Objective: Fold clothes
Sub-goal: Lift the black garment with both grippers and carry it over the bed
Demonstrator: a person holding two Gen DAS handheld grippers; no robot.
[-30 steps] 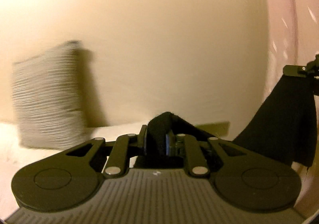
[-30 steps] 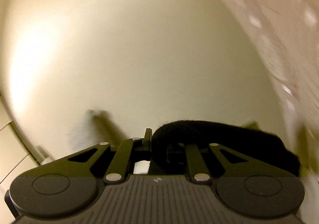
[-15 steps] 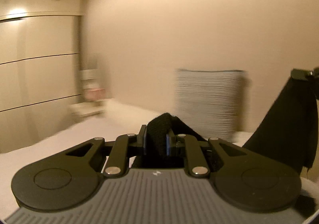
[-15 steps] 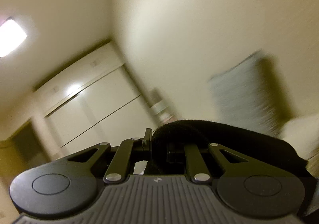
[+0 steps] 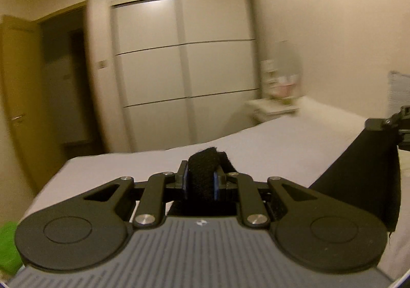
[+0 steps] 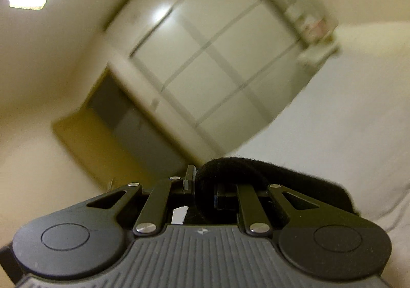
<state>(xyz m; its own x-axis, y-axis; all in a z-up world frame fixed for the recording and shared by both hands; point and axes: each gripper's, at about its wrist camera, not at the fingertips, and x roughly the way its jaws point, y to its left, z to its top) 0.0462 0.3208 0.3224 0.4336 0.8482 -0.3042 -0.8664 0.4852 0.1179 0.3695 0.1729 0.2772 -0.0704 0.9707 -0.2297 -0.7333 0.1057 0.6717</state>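
Note:
A black garment [image 5: 358, 180] is held up above a white bed [image 5: 256, 142], stretched between both grippers. My left gripper [image 5: 201, 180] is shut on a bunched fold of the black garment [image 5: 202, 172]. From it the cloth runs right to my right gripper [image 5: 379, 125], seen at the right edge with the fabric hanging below it. In the right wrist view my right gripper [image 6: 203, 189] is shut on a thick roll of the black garment [image 6: 256, 172], which trails off to the right over the white bed [image 6: 346, 121]. That view is tilted.
A white sliding wardrobe [image 5: 184, 57] fills the far wall, with a brown door [image 5: 15, 98] standing open at the left. A small white bedside table [image 5: 274, 106] with items stands by the bed. A striped pillow [image 5: 399, 90] shows at the right edge. Something green [image 5: 7, 247] lies low left.
Both views have swung left across the room, from bare wall and pillow to wardrobe and door. Both grippers stay shut on the black garment.

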